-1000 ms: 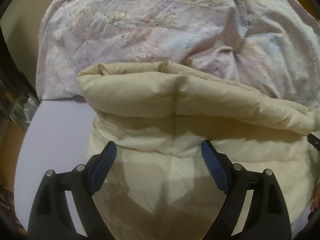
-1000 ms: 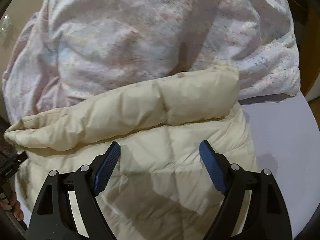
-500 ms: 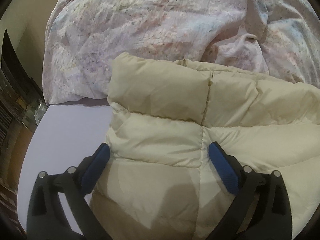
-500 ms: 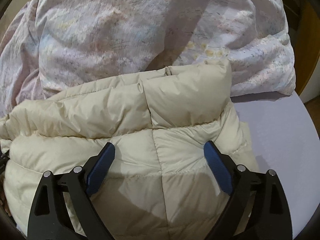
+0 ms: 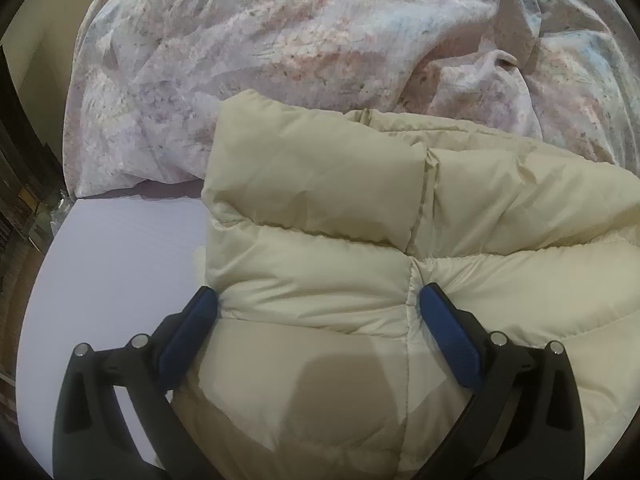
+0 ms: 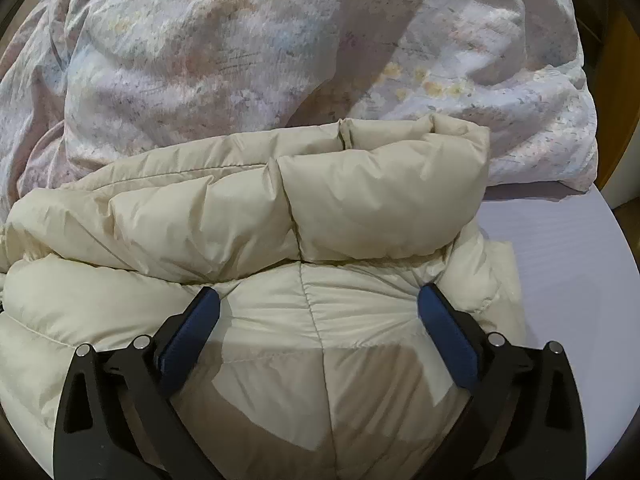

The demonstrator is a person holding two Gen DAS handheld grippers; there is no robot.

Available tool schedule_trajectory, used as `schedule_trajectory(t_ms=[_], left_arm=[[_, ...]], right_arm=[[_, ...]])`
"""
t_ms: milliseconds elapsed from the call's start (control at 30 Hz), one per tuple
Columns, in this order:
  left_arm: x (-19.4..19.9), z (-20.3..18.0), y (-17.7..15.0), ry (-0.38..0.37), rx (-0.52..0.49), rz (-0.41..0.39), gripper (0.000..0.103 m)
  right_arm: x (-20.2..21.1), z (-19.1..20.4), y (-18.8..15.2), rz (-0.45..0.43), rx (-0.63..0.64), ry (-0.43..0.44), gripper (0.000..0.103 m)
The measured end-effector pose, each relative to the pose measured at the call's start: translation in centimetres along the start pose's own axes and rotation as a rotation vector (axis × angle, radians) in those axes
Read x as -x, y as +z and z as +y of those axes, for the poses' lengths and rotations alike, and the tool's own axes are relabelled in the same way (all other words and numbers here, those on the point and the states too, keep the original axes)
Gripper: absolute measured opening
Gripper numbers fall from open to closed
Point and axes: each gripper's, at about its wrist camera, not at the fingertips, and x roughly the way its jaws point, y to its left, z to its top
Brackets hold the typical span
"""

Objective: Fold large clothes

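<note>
The cream puffy jacket (image 5: pixel 320 280) lies on the lilac sheet (image 5: pixel 120 248) beside the floral duvet (image 5: pixel 280 40), its far edge already folded over; left gripper (image 5: pixel 318 312) released; right gripper (image 6: pixel 319 310) opening, pressing into padding, gripping nothing; further folds likely remain.

A bedroom in a home: a bed with a pale lilac sheet (image 5: pixel 120 248), a rumpled floral duvet (image 5: pixel 280 40) heaped behind, and a plain cream wall (image 5: pixel 52 28).
</note>
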Motion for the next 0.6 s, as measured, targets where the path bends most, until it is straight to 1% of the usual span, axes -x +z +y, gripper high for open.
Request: schedule_trajectory(t_ms=[300, 600], left_arm=[[-1.1, 0.7, -0.3, -0.023, 0.015, -0.018, 0.101], [-1.8, 1.0, -0.7, -0.043, 0.028, -0.015, 0.101]], right_arm=[[-2.1, 0.7, -1.5, -0.012, 0.003, -0.003, 0.102], [-2.0, 1.2, -1.6, -0.014, 0.001, -0.001, 0.102]])
